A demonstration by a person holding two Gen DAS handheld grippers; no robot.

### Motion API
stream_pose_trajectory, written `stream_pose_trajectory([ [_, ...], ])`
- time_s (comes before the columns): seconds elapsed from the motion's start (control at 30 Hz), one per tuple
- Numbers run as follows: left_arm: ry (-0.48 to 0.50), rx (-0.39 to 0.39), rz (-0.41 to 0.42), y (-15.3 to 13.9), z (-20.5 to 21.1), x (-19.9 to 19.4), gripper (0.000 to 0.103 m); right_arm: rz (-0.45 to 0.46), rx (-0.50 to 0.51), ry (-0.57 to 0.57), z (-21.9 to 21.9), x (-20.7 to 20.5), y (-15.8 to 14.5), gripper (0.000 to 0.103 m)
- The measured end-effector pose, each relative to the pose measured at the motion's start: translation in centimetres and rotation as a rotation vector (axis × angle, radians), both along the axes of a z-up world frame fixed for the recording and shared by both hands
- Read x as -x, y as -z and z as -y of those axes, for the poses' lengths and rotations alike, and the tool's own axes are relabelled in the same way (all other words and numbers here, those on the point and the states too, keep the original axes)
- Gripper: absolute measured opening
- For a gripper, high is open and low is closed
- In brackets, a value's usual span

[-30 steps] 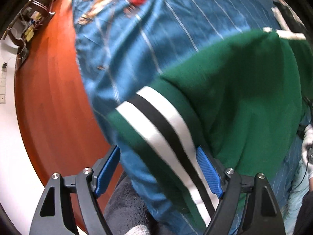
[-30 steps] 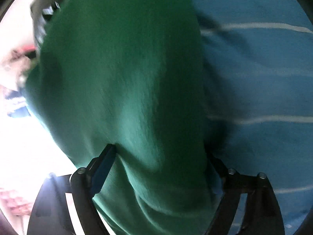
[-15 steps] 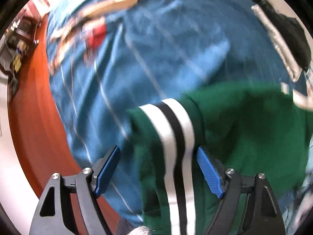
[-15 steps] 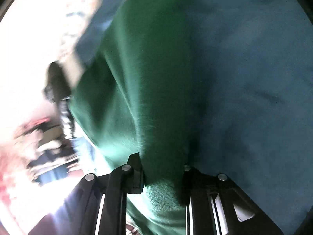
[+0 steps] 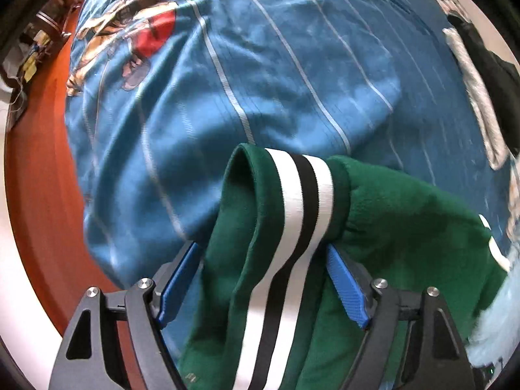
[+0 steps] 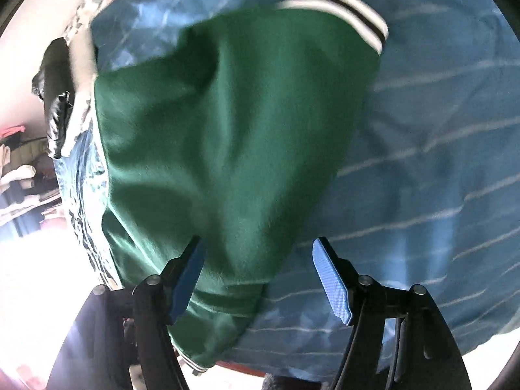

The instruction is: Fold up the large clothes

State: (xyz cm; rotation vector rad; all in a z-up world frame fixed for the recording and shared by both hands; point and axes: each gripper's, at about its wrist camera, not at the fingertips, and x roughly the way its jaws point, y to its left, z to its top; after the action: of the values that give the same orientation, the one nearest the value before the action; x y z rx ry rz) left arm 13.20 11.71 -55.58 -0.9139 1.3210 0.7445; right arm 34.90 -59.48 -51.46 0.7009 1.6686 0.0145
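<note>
1. The green garment (image 5: pixel 390 227) lay on the blue striped bedspread (image 5: pixel 260 81), bunched rather than flat — one end with a white-and-black striped band (image 5: pixel 299 195) humped up near the left gripper (image 5: pixel 263 279).
2. In the left wrist view the left gripper's jaws had just been closing a little, with the striped part of the garment between the blue pads (image 5: pixel 344 286); whether the pads actually pressed on the cloth could not be told, since fabric covered the gap.
3. The right gripper (image 6: pixel 260 276) had just been opening. Its jaws stood apart over the near end of the garment, and the right pad showed clear of the cloth, so it appeared to have let go.
4. Judged from this, one fold looked partly made — the garment seemed doubled over on itself — but it was not yet a tidy, flat bundle. Smoothing and at least one more fold probably remained.
5. Hard to make out: both views were blurred, the garment's full outline was cut off at the frame edges, and its type could not be told.
6. A dark item with pale trim (image 5: pixel 481 74) lay far right on the bed, its nature unclear.
</note>
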Motion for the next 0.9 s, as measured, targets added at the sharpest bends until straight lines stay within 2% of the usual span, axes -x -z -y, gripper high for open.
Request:
stream_pose_trajectory([
  [0.03,0.006,-0.021,0.017,-0.2,0.1,-0.3,0.060,0.010,-0.009,-0.002,0.3,-0.2,-0.4,0.070],
  [0.07,0.024,-0.033,0.038,-0.6,0.3,-0.7,0.031,0.018,-0.012,-0.007,-0.6,-0.5,-0.7,0.070],
  [0.1,0.053,-0.086,0.004,-1.1,0.6,-1.3,0.008,0.034,-0.009,-0.020,-1.3,-1.3,-0.9,0.070],
  [0.13,0.077,-0.144,-0.013,-1.7,0.7,-1.7,0.001,0.055,-0.002,-0.045,-1.8,-1.9,-1.2,0.070],
  [0.17,0.088,-0.158,-0.007,-2.0,0.5,-2.0,0.001,0.074,0.012,-0.075,-2.3,-2.3,-1.4,0.070],
  [0.23,0.067,-0.130,-0.001,-1.8,-0.5,-2.1,0.001,0.100,0.032,-0.103,-3.6,-2.5,-2.0,0.071],
  [0.33,0.034,-0.060,0.022,-2.2,-1.5,-1.9,0.004,0.087,0.039,-0.133,-4.3,-2.2,-1.8,0.083],
  [0.47,0.041,-0.016,0.024,-4.7,-0.9,-0.3,0.007,0.045,0.014,-0.174,-7.4,-0.7,0.1,0.083],
  [0.53,0.045,-0.022,0.024,-6.2,-0.3,1.2,0.011,0.008,-0.021,-0.177,-8.0,1.1,1.7,0.083],
  [0.57,0.044,-0.021,0.027,-6.8,0.2,2.1,0.027,-0.008,-0.043,-0.173,-8.4,2.1,2.7,0.084],
  [0.6,0.037,-0.018,0.023,-7.3,0.8,3.1,0.068,-0.014,-0.080,-0.171,-8.8,3.1,3.8,0.084],
  [0.63,0.018,-0.006,0.018,-7.5,1.5,4.5,0.090,-0.026,-0.110,-0.169,-9.5,3.7,4.8,0.085],
  [0.67,0.002,0.006,0.022,-7.6,1.9,5.3,0.099,-0.059,-0.146,-0.161,-10.2,4.8,6.3,0.085],
  [0.8,-0.060,0.095,-0.027,-5.8,5.2,9.4,0.099,-0.133,-0.262,-0.095,-12.4,7.4,9.9,0.085],
  [0.9,-0.181,0.244,-0.012,-3.2,8.0,13.2,0.099,-0.128,-0.290,-0.080,-13.9,8.1,11.0,0.085],
])
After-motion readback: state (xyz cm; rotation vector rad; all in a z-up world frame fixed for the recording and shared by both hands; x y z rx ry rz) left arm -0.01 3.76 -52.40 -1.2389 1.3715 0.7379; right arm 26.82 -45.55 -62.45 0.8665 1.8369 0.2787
